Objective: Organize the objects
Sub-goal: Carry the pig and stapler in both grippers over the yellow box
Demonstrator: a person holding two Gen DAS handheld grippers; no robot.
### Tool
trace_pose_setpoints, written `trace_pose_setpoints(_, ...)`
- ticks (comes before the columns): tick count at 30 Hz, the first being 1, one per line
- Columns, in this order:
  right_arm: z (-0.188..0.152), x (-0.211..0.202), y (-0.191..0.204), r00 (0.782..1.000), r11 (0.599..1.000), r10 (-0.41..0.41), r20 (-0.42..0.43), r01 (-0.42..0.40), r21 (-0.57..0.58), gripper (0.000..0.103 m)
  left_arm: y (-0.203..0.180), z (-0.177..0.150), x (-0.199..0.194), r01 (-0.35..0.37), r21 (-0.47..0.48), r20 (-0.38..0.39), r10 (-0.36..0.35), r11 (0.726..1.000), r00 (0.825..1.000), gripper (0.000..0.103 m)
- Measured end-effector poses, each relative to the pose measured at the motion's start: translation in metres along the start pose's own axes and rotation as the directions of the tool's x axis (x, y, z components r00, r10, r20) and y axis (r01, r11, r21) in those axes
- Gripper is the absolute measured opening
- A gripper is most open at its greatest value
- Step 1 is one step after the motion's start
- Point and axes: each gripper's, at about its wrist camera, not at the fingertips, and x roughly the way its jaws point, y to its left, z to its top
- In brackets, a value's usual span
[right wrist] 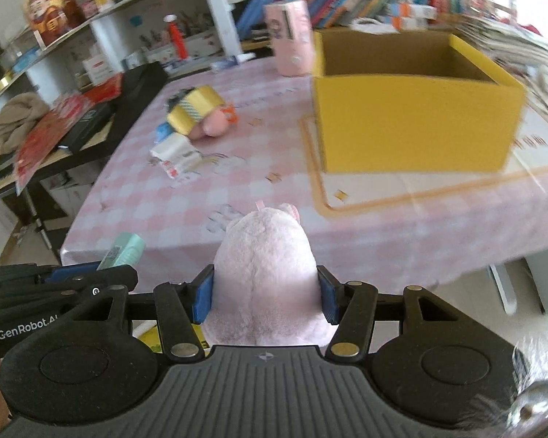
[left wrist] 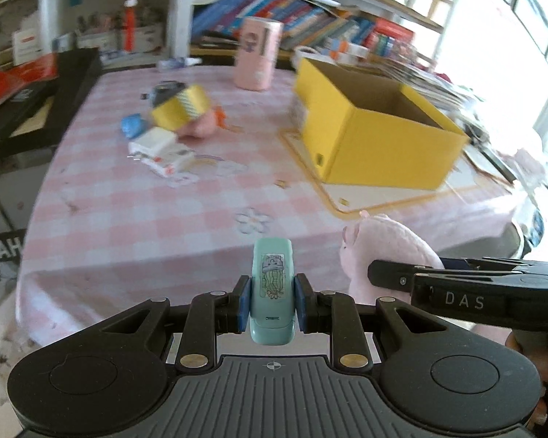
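Yellow cardboard box (right wrist: 413, 124): open-topped, on a white orange-bordered mat (right wrist: 383, 189) at the far right of the pink checked tablecloth (left wrist: 128, 211); looks empty as far as visible; judged the drop target.
Left gripper (left wrist: 273, 303): blue pads pressed onto the flat sides of a small mint-green plastic case with a sticker (left wrist: 272, 284), pinching it upright, long axis running forward along the fingers.
Right gripper (right wrist: 266, 297): blue pads squeezed into the flanks of a pale pink plush toy (right wrist: 265, 266), snout end pointing away, towards the table.
Grippers, relative: side by side at the near table edge, almost touching; right one on the box side.
Key relation: box ahead and to the right of both tools, well apart, across bare cloth; from the right wrist view, near wall almost square-on; from the left wrist view, a corner foremost.
Nearer hand: right, judged from the box filling more of its view.
Next move, judged: carry forward and right, clear the near wall, release above the opening; plush probably first.
Risk, judged: grippers crowding one another over the opening.
Farther out: yellow tape roll (left wrist: 181, 104), white packets (left wrist: 160, 151), blue scrap, all clustered far left of the box; pink cylindrical tin (left wrist: 257, 53) standing just beyond the box's far-left corner.
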Motion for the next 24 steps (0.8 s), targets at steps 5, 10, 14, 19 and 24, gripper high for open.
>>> trace_pose_setpoints(5,-0.012,-0.013,-0.022,0.999,0.995,-0.054,0.003,0.053,0.083,0.053,-0.019,0.0,0.001,0.049,0.058,-0.002,-0.049,0.997,0.999,0.023)
trace_pose_setpoints(10,-0.02,-0.026,-0.036,0.995,0.989,-0.095,0.01,0.093,0.118,0.053,-0.036,0.003,0.008,0.093,0.104,-0.017,-0.091,0.99,0.996,0.023)
trace_pose_setpoints(14,-0.023,-0.035,-0.05,0.992,0.98,-0.128,0.019,0.124,0.158,0.053,-0.05,0.005,0.013,0.126,0.143,-0.027,-0.123,0.982,0.992,0.023)
trace_pose_setpoints(19,-0.026,-0.042,-0.067,0.986,0.966,-0.163,0.025,0.154,0.208,0.053,-0.065,0.01,0.021,0.153,0.18,-0.038,-0.149,0.972,0.988,0.023)
trace_pose_setpoints(24,-0.024,-0.045,-0.081,0.982,0.953,-0.185,0.027,0.173,0.249,0.053,-0.074,0.016,0.027,0.167,0.206,-0.042,-0.162,0.964,0.986,0.023)
